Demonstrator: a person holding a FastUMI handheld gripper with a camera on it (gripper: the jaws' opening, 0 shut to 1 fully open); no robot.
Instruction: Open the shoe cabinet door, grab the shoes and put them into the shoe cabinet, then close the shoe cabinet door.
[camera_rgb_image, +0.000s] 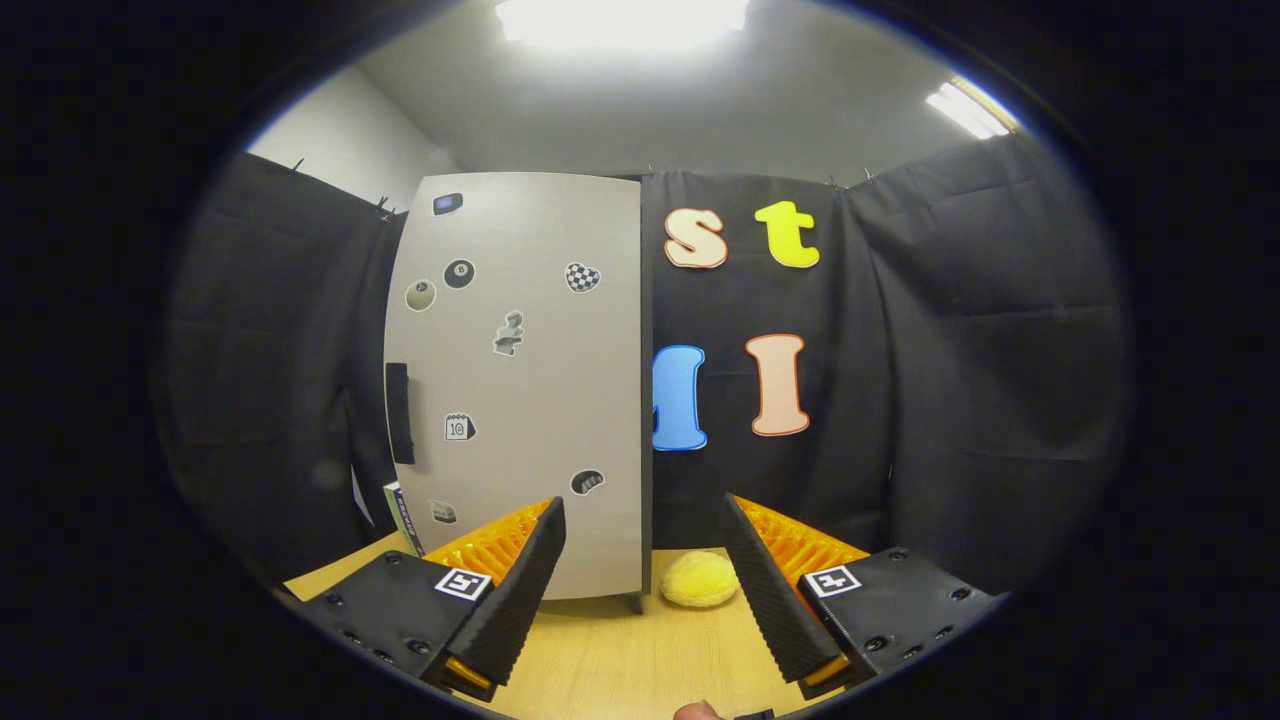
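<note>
Cabinet pale, stickered, beyond parted jaws.

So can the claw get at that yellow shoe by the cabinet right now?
Probably yes: the claw is open, and the yellow shoe lies on the table just ahead between its fingers, beside the closed cabinet.

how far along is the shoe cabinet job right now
Nothing looks done yet. The shoe cabinet door is closed, its dark handle untouched. The claw is open and holds nothing, facing the cabinet. A yellow fluffy shoe lies on the table beside the cabinet. Left: open the door, load the shoe, close.
</note>
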